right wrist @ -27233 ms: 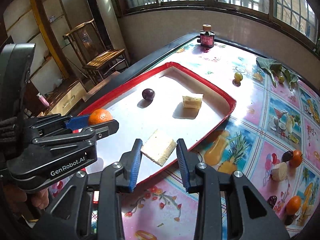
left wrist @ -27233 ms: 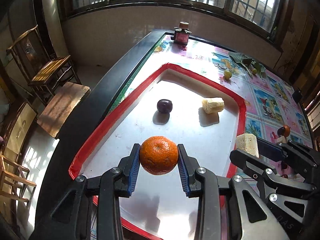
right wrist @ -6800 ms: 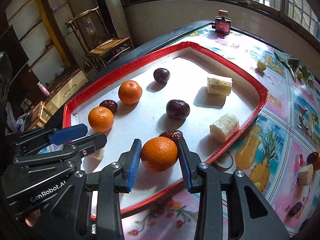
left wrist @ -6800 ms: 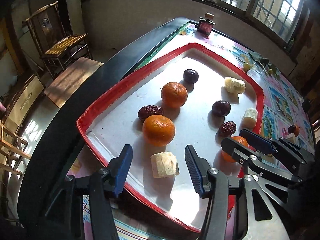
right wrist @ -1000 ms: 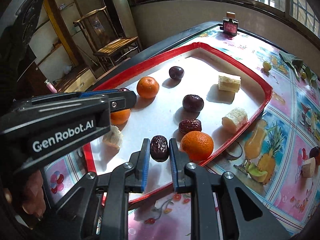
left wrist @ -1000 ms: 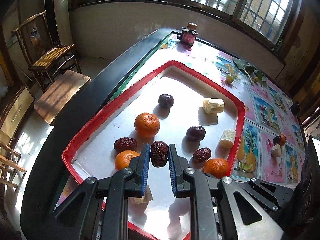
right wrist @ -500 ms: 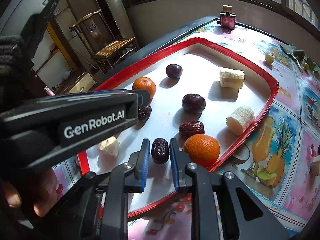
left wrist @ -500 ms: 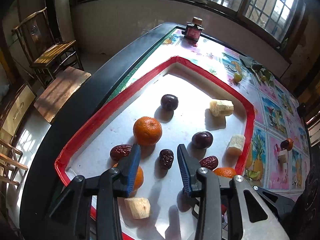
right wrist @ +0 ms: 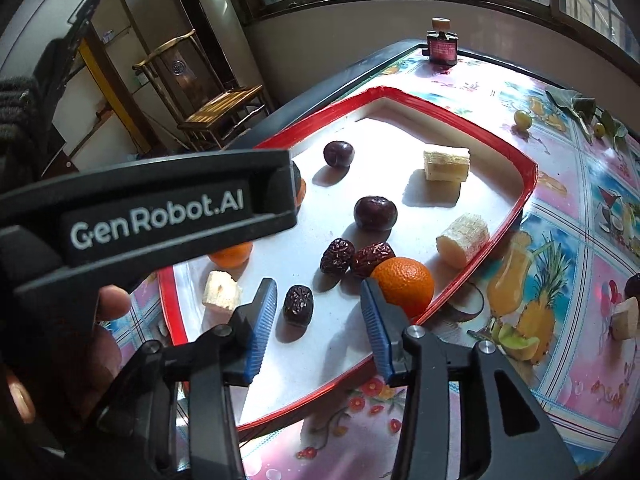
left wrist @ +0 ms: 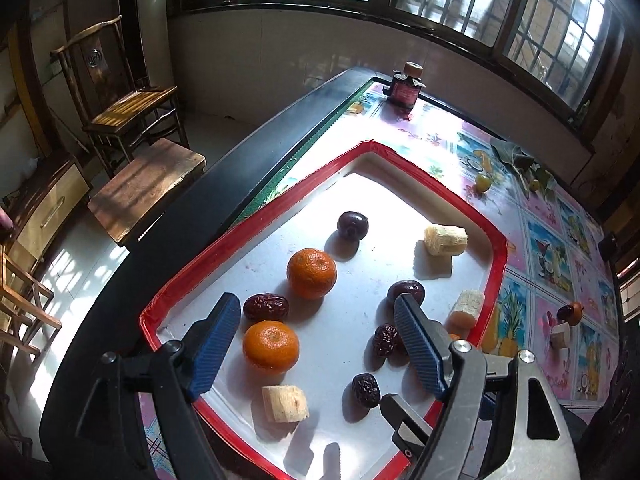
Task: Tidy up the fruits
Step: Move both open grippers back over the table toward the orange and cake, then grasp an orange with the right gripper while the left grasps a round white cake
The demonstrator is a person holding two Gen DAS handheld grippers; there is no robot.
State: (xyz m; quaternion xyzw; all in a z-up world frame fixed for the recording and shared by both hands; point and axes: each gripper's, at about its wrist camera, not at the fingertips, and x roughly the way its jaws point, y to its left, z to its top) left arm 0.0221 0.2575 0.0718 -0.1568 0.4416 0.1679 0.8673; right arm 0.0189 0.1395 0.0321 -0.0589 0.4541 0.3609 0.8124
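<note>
"GenRobot.AI" reads white on the left gripper (right wrist: 140,216) — blocking the red tray's (right wrist: 500,152) left side. Both grippers are opening; the right gripper (right wrist: 318,320) straddles a loose date (right wrist: 298,305) resting on the tray's near end.

Strong daylight from the barred windows (left wrist: 460,4) overexposes the white red-rimmed tray (left wrist: 498,248), perhaps clipping its far corner; fruit casts crisp near-side shadows; fisheye curvature and dark vignetting at frame corners.
</note>
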